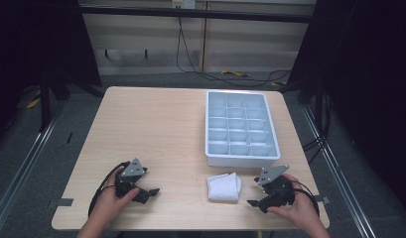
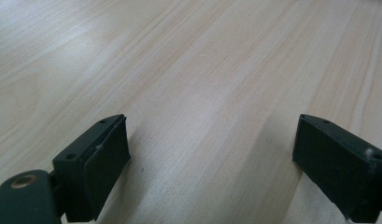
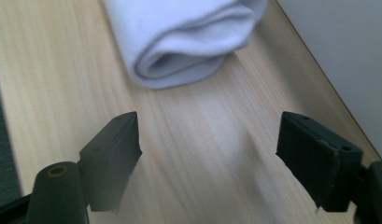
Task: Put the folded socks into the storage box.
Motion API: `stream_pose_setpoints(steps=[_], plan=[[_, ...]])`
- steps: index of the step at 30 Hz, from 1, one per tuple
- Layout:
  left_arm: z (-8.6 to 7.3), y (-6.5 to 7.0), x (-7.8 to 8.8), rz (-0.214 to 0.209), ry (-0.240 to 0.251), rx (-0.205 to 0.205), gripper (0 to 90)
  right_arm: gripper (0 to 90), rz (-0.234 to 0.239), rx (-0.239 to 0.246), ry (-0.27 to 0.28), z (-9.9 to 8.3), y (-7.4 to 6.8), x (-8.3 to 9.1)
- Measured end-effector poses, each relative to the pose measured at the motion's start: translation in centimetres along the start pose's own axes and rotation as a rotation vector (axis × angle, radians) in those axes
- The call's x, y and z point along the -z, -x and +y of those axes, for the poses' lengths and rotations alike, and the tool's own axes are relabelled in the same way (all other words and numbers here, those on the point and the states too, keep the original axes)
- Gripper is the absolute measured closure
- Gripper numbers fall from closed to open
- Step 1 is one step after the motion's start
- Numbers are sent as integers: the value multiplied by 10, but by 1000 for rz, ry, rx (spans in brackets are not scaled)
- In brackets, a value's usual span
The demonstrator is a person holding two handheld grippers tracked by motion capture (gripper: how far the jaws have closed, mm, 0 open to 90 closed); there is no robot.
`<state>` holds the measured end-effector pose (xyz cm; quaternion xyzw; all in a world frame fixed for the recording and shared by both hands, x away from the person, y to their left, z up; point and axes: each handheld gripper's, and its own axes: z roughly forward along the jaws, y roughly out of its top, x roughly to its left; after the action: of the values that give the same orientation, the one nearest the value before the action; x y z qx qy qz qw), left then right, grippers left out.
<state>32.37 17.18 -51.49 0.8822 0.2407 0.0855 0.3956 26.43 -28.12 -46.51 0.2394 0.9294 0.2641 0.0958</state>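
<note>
1. Your left hand-held gripper (image 1: 152, 191): rests low on the pale wooden surface (image 1: 156, 129), jaws spread, nothing between them.
2. Folded white cloth (image 1: 224, 187): lies on the surface just in front of the tray, between your two grippers, untouched.
3. Pale blue plastic tray with divided compartments (image 1: 240, 157): stands beyond the cloth.
4. Your right hand-held gripper (image 1: 253, 202): jaws released, aimed at the cloth, near it but apart.
Progress: grasp not yet made; everything remains.
</note>
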Motion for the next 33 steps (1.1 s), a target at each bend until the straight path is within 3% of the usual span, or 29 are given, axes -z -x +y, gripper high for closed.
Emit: stream_pose_setpoints(steps=[6, 7, 8, 11, 16, 28, 33], plan=[[0, 0, 0, 0, 0, -1, 104, 241, 13, 74, -124, 18, 2, 7], [0, 0, 0, 0, 0, -1, 103, 241, 13, 74, -124, 18, 2, 7], [0, 0, 0, 0, 0, -1, 104, 241, 18, 91, -163, 23, 2, 9], [0, 0, 0, 0, 0, -1, 104, 241, 18, 118, -196, 28, 4, 12], [0, 0, 0, 0, -1, -1, 104, 240, 30, 134, -222, 38, 7, 16], [0, 0, 0, 0, 0, 0, 104, 236, 102, 271, -327, 85, -3, 11], [0, 0, 0, 0, 0, 0, 104, 237, 127, 293, -329, 99, -5, 3]])
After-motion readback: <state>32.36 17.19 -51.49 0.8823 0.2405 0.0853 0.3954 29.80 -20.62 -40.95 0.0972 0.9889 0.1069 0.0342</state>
